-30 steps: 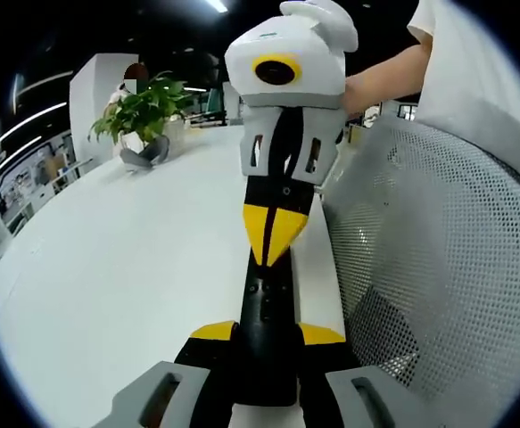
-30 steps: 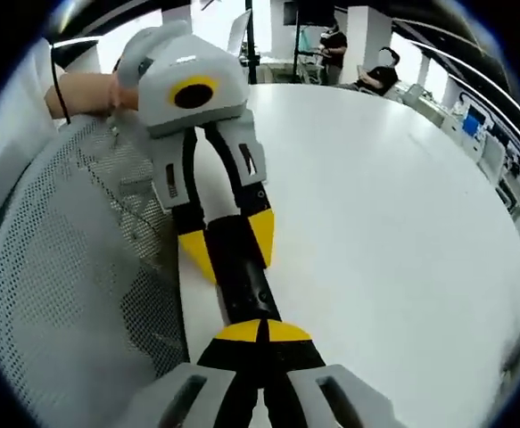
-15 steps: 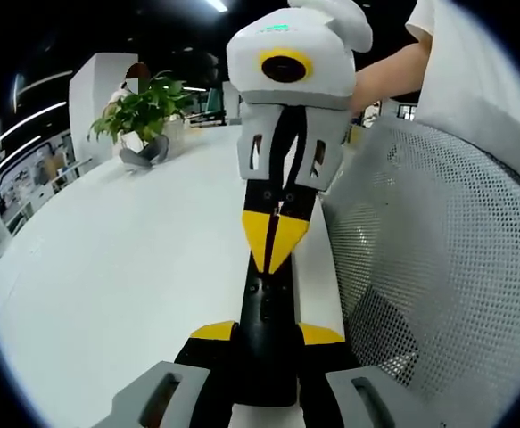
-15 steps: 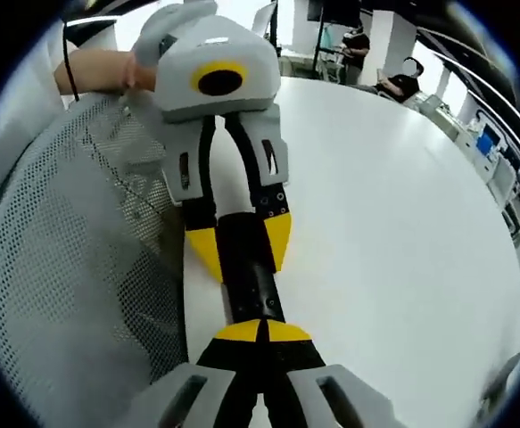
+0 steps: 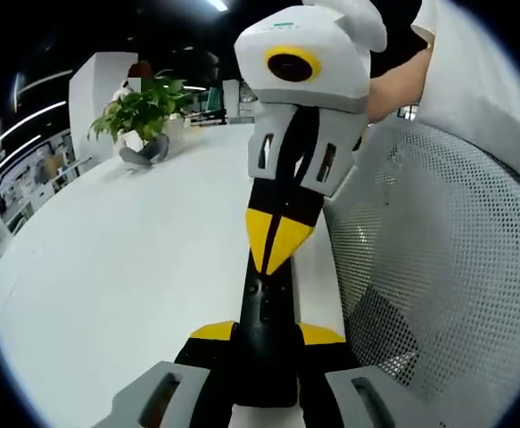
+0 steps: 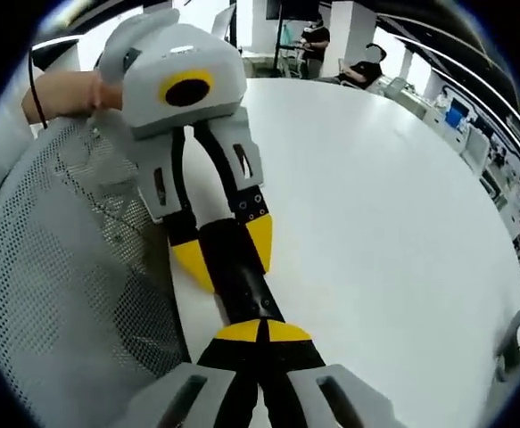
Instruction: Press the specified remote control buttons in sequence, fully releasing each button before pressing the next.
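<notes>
White and broad, the round tabletop point(image 5: 108, 267) runs back to a potted plant point(image 5: 139, 116) at its far edge, with an open office behind; a grey mesh chair back point(image 5: 438, 267) stands just beside the near edge. The black remote control point(image 5: 267, 308) lies lengthwise between the two grippers. The left gripper point(image 5: 267, 343) holds it from one end, yellow-padded jaws pinching its sides. The right gripper point(image 6: 261, 334) meets it from the opposite end, jaws pressed together with their yellow tips resting on the remote's top face. In the left gripper view the right gripper comes down steeply from above, a bare forearm point(image 5: 398, 85) behind it. In the right gripper view the left gripper reaches in from the upper left, held by a hand point(image 6: 63, 89).
</notes>
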The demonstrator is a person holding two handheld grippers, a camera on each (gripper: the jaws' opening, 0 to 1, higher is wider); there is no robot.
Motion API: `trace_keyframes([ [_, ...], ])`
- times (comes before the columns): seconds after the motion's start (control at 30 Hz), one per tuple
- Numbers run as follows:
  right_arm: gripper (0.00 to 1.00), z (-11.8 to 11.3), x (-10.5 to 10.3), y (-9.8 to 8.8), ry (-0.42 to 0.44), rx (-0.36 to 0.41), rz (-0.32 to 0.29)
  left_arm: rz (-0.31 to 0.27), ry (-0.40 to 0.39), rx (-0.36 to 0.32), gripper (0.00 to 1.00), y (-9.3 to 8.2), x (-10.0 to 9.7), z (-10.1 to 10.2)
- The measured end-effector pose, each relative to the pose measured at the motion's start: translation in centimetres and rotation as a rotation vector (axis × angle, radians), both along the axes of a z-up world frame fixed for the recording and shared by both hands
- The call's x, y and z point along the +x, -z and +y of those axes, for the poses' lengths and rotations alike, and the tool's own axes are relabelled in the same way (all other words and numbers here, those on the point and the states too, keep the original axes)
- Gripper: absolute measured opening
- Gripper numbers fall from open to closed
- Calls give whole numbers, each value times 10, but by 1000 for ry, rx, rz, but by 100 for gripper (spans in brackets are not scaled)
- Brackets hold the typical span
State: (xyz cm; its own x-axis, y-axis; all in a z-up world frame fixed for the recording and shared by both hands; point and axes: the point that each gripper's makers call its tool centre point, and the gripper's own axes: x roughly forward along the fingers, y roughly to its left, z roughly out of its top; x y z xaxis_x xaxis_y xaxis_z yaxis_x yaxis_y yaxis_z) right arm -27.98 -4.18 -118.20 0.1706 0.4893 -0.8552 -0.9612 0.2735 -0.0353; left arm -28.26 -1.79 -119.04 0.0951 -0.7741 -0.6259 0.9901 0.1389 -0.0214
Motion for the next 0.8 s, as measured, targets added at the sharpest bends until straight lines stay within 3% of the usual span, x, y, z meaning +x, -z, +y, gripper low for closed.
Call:
trace_keyframes([
  [0.5,0,13,-18,0,-71,3,14,7,-5,-3,24,1,1,0],
  [0.8,0,13,-19,3,-116,-64,-9,7,0,0,24,0,0,0],
])
